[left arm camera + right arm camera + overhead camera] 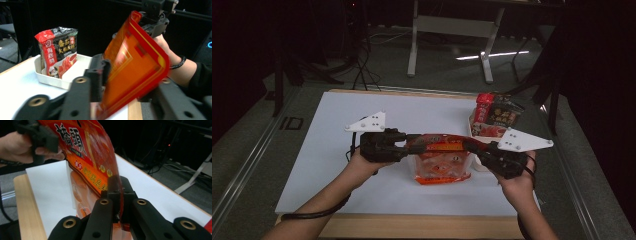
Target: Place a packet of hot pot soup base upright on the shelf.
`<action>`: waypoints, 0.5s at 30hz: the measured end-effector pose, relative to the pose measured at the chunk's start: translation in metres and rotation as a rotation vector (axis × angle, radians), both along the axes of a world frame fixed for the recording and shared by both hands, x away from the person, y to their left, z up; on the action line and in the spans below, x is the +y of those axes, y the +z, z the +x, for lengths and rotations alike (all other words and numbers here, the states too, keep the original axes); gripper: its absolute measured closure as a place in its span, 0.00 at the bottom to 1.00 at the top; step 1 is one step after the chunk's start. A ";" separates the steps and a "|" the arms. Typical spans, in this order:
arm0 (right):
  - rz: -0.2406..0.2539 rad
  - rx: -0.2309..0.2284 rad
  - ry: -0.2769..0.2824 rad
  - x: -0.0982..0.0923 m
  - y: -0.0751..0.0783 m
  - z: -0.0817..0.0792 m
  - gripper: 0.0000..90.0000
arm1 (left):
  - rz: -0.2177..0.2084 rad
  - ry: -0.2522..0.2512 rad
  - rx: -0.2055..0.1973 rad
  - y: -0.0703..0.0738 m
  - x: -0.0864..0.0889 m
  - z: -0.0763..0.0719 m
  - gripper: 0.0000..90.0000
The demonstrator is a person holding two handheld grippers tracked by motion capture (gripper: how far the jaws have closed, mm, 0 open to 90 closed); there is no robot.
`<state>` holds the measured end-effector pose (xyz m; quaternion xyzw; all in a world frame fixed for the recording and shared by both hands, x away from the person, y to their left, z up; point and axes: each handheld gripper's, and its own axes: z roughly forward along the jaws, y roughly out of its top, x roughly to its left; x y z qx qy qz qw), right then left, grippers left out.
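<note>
Above the white counter (337, 165), you held the glossy orange plastic pouch (439, 160): right tongs (117, 202) pinching its edge, left tongs (120, 82) spread around it. Next, carrying toward the far-right white tray (72, 75) seemingly required right's grip alone.

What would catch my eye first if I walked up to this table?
An orange packet held above the white table between two hand-held grippers: the right gripper pinches its edge, while the left gripper has the other end between parted jaws. At the far right, a white tray holds a red-and-black packet.
</note>
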<state>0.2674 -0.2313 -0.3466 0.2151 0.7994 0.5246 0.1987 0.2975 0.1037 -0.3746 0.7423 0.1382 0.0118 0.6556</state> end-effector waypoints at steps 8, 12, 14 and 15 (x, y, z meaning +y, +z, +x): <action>0.033 -0.016 -0.016 -0.007 0.014 0.002 1.00 | -0.051 0.063 0.025 -0.003 0.005 -0.002 0.21; 0.056 -0.027 -0.028 -0.011 0.023 0.004 1.00 | 0.002 0.107 -0.020 -0.009 0.006 -0.002 0.10; 0.058 -0.038 -0.036 -0.012 0.027 0.004 1.00 | 0.006 0.117 -0.008 -0.015 0.006 0.000 0.02; 0.059 -0.041 -0.040 -0.013 0.029 0.005 1.00 | 0.005 0.131 0.002 -0.017 0.007 0.000 0.02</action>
